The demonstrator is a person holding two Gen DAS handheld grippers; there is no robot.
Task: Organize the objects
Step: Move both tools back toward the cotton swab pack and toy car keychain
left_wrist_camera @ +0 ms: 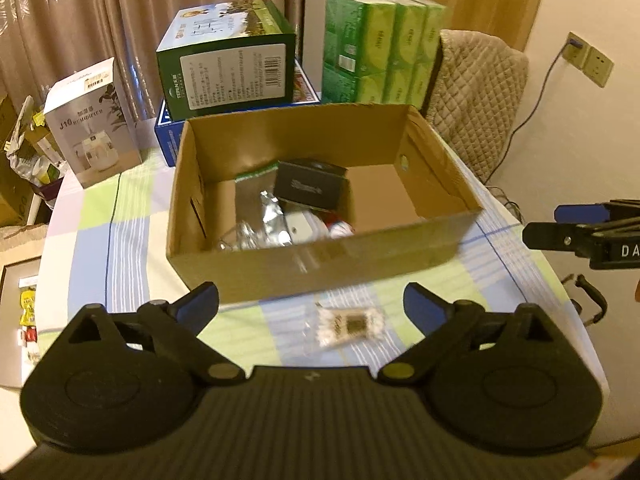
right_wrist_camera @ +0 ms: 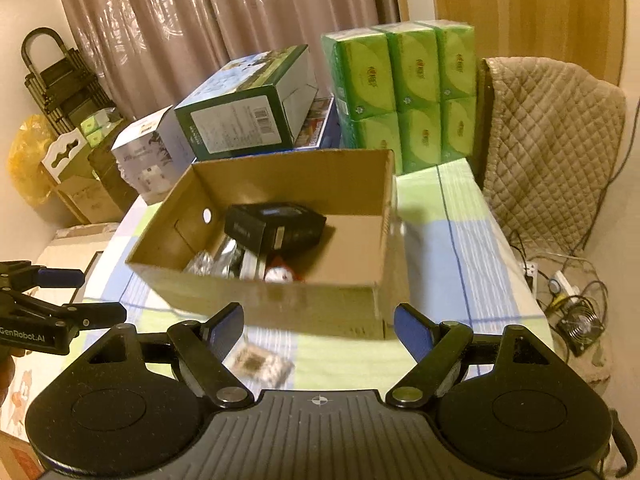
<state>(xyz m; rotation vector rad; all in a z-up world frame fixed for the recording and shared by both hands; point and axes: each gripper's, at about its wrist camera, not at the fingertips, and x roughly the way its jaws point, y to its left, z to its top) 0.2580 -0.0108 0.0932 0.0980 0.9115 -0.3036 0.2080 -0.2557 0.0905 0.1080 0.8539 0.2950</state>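
Observation:
An open cardboard box (left_wrist_camera: 360,248) (right_wrist_camera: 320,304) stands on the checked tablecloth. Inside lie a black box (left_wrist_camera: 310,188) (right_wrist_camera: 276,226), silver foil packets (left_wrist_camera: 264,216) (right_wrist_camera: 224,260) and a small red and white item (left_wrist_camera: 340,229) (right_wrist_camera: 280,274). A small clear packet of cotton swabs (left_wrist_camera: 346,325) (right_wrist_camera: 258,366) lies on the cloth in front of the box. My left gripper (left_wrist_camera: 311,306) is open and empty, above and just behind the packet. My right gripper (right_wrist_camera: 318,326) is open and empty, with the packet beside its left finger. Each gripper shows at the edge of the other's view.
Behind the box stand a white humidifier box (left_wrist_camera: 94,128), a green box (left_wrist_camera: 228,62) on a blue box, and stacked green tissue packs (left_wrist_camera: 380,48). A chair with a quilted cover (right_wrist_camera: 548,140) is at the right. Cables and a power strip (right_wrist_camera: 560,284) lie on the floor.

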